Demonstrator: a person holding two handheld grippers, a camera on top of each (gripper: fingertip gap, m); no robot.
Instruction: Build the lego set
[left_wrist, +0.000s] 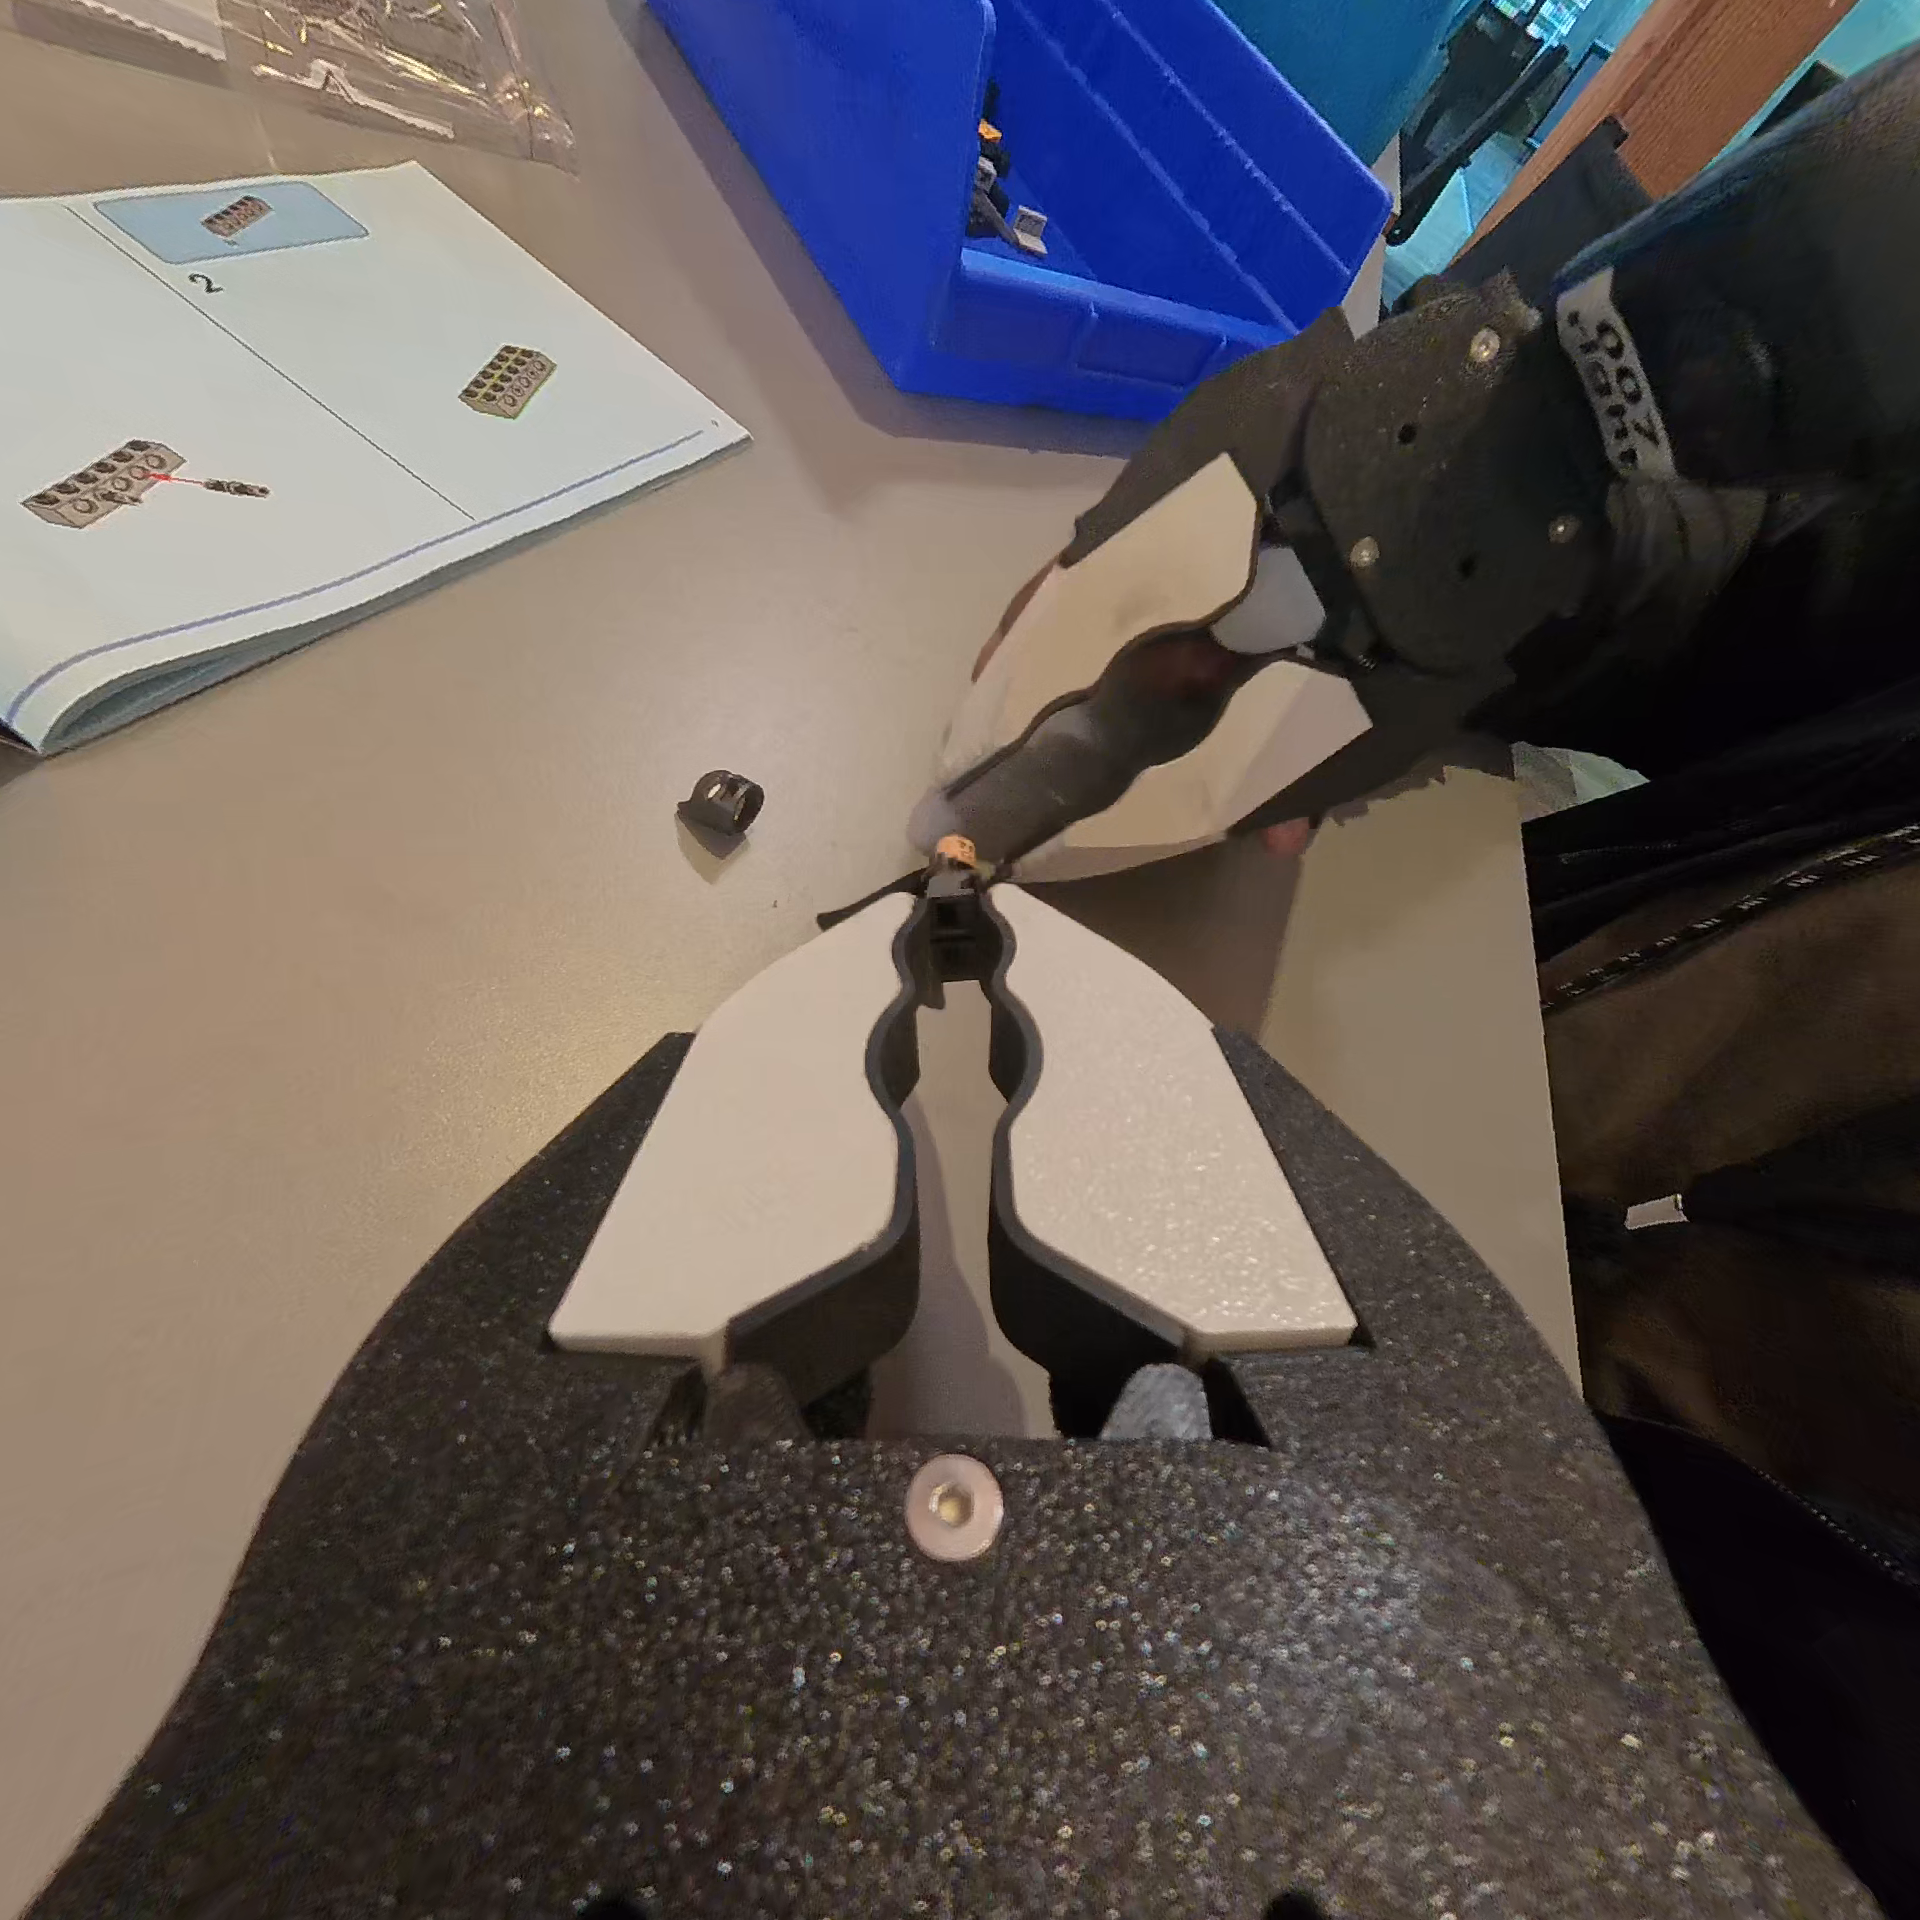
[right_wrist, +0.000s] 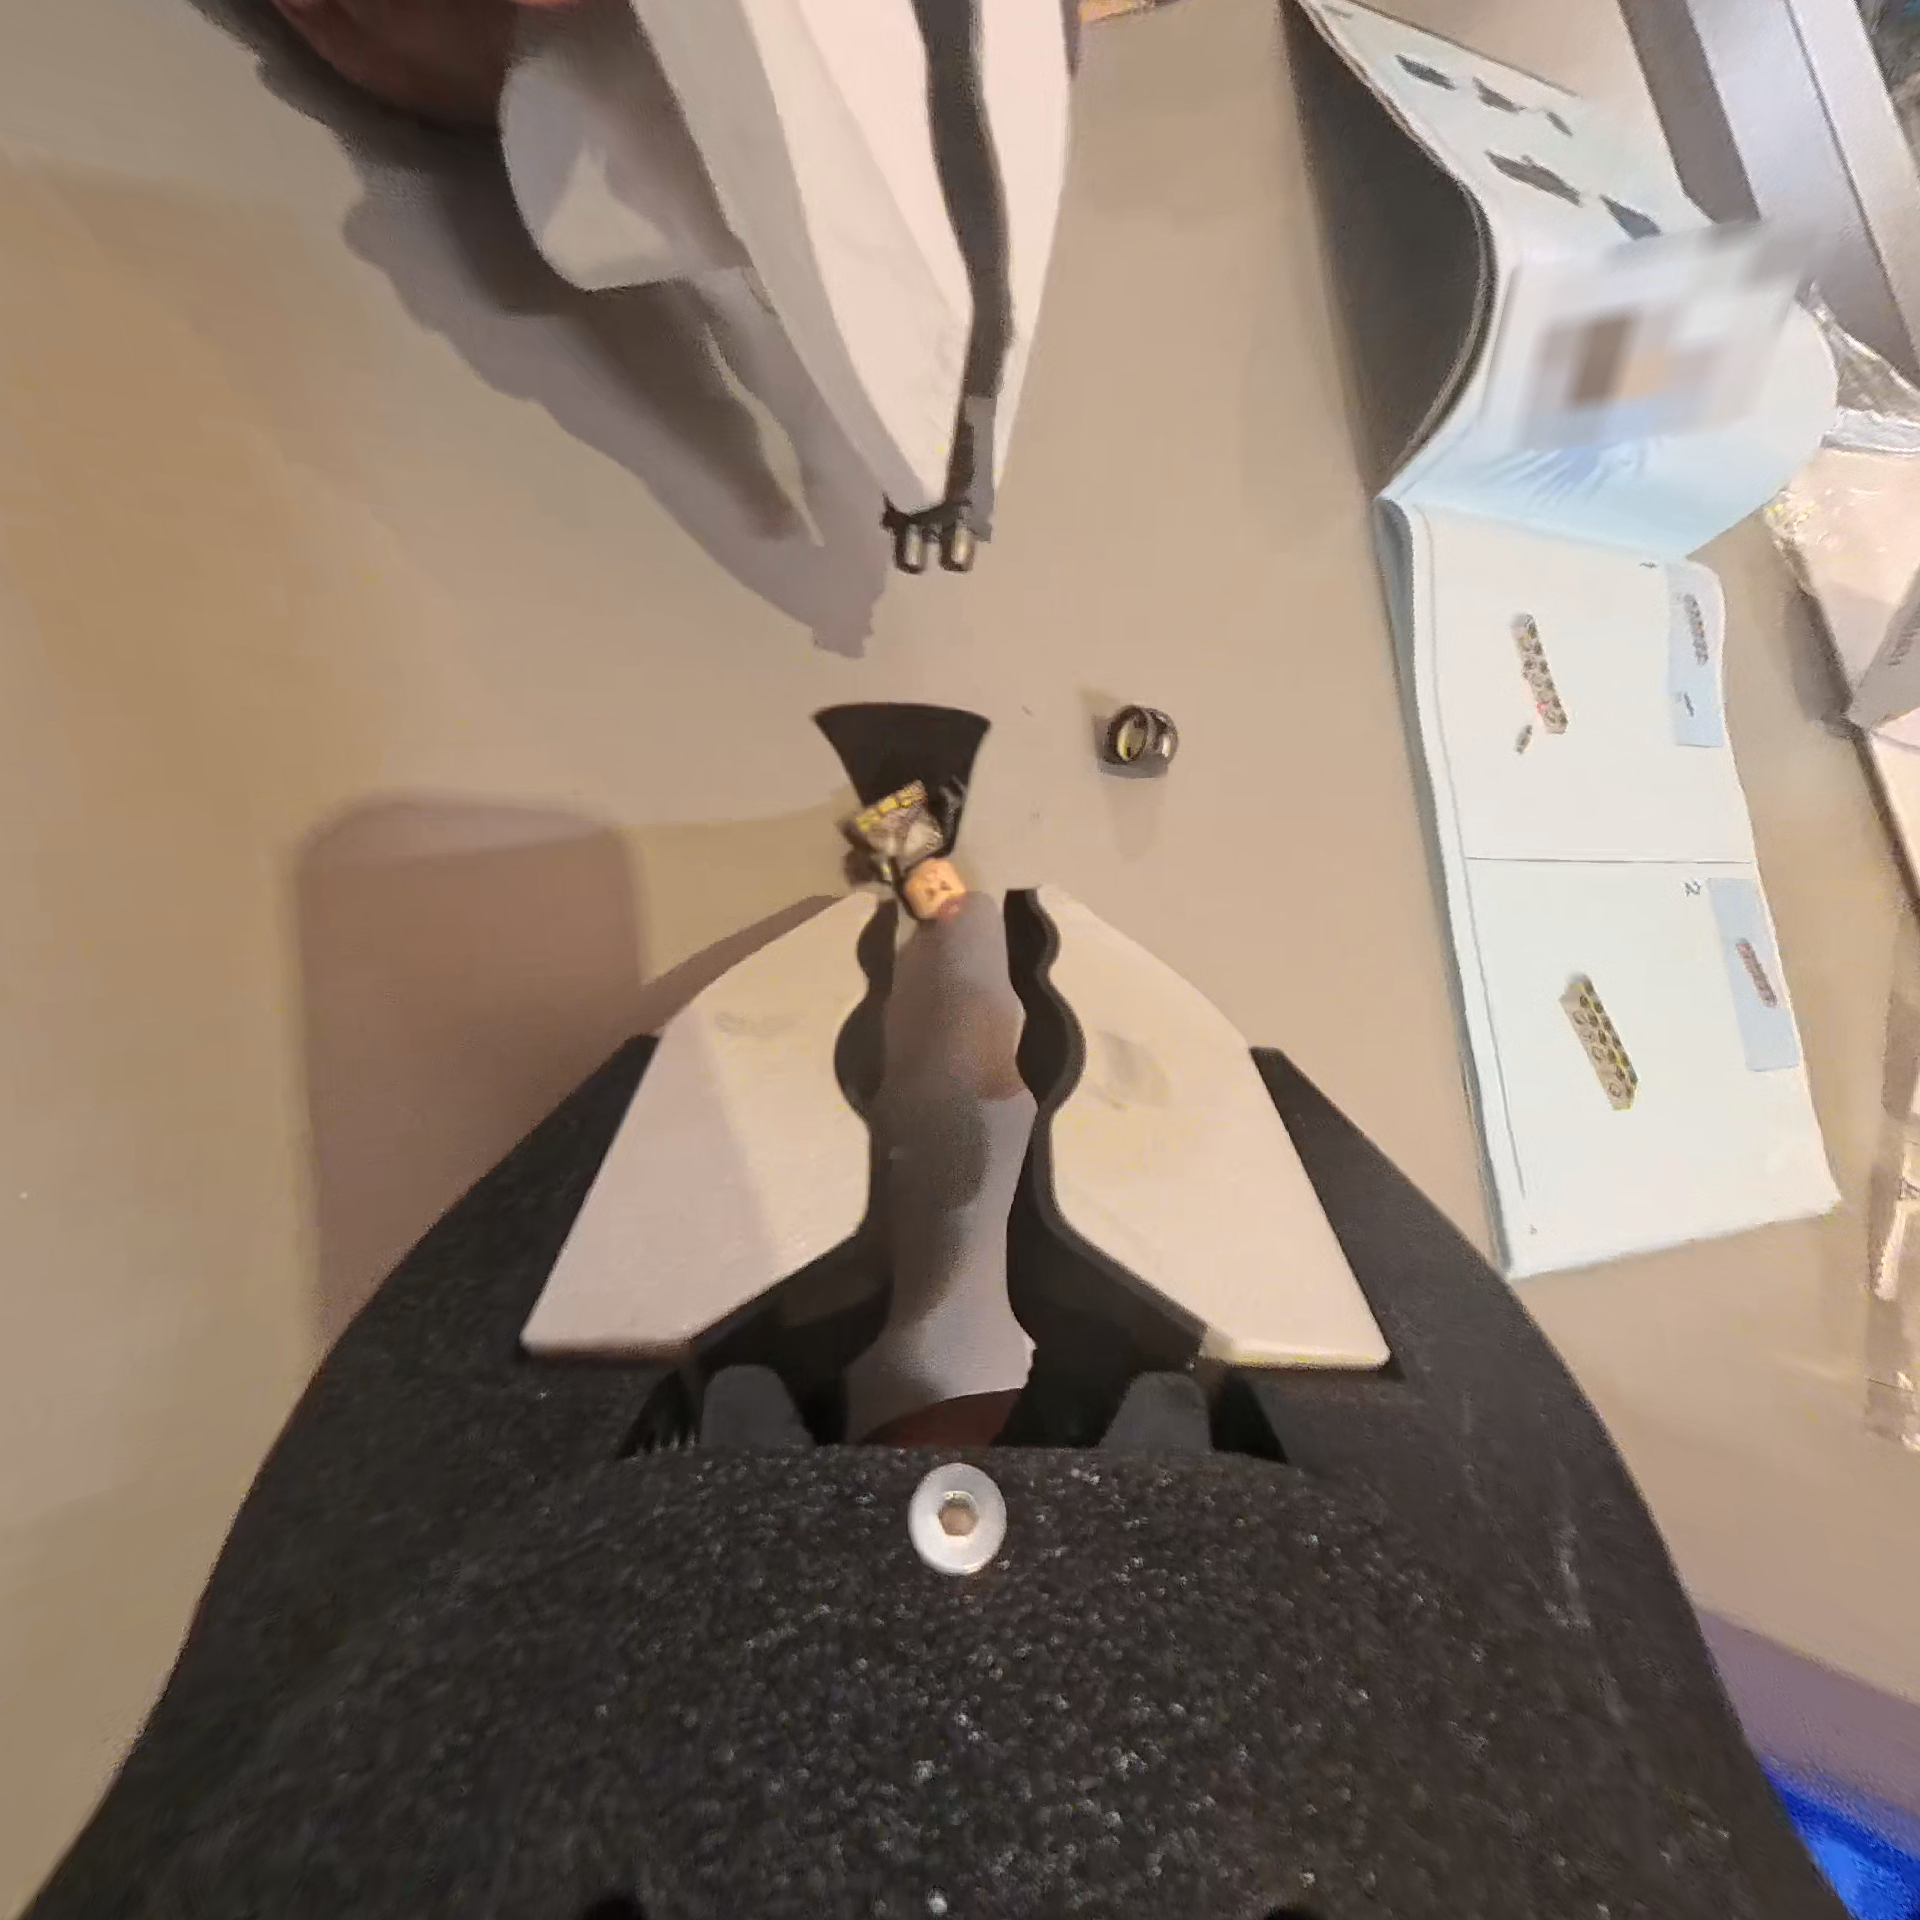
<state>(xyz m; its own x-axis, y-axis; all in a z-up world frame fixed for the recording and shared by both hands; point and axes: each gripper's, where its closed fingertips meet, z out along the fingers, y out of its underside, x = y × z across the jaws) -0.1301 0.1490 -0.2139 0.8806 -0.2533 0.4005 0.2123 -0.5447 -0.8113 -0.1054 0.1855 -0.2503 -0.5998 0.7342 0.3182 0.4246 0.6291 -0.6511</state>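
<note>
1. On the desk (left_wrist: 416, 935) we see an open booklet (left_wrist: 312, 436), upper left.
2. Left hand-held gripper (left_wrist: 951, 902) pinches black toy legs (left_wrist: 948, 935) at centre frame.
3. Right hand-held gripper (right_wrist: 940, 906) is spread, with a caped toy torso (right_wrist: 896, 821) lying at its tips.

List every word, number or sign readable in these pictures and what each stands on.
I do not copy out writing; here is where it stands.
Open light-blue booklet: a printed step number, legible, beside brick drawings.
White label on the right tongs: short print, legible.
Black strap at the right edge: white marks, too small to read.
Blue bin: none visible.
</note>
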